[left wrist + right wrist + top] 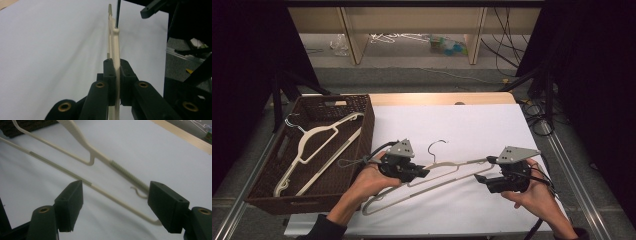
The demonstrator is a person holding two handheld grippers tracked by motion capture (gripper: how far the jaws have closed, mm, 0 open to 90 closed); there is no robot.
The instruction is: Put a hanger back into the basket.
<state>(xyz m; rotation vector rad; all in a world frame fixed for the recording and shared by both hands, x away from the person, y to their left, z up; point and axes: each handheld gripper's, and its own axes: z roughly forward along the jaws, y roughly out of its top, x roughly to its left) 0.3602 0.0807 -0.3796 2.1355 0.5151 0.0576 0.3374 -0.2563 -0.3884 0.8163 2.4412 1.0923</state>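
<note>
the table (492, 125), covered in white, carries a brown basket (367, 125) at its left edge and one cream hanger (447, 172) lying flat out in front of the person. a second hanger (319, 145) of the same kind already lies slantwise in the basket, so the count is two hangers, one basket, two grippers. the step in hand looks like picking the loose hanger up off the table to move it over to the basket. the left gripper (419, 173) has its jaws closed tight on the hanger's upper arm near the neck; in the left gripper view the cream bar (115, 75) stands on edge, pinched between the two pads with no gap. the right gripper (479, 178) sits at the hanger's far shoulder with its jaws spread wide, holding nothing; in the right gripper view the lower rod (105, 192) and the ribbed upper arm (125, 173) run between the open jaws without either pad touching. the next move, as i judge it, calls for the right jaws to close on that end or back off, then a lift that keeps the hanger level so it swings left and clears the basket rim. the wire hook (437, 147) points away from the person.
</note>
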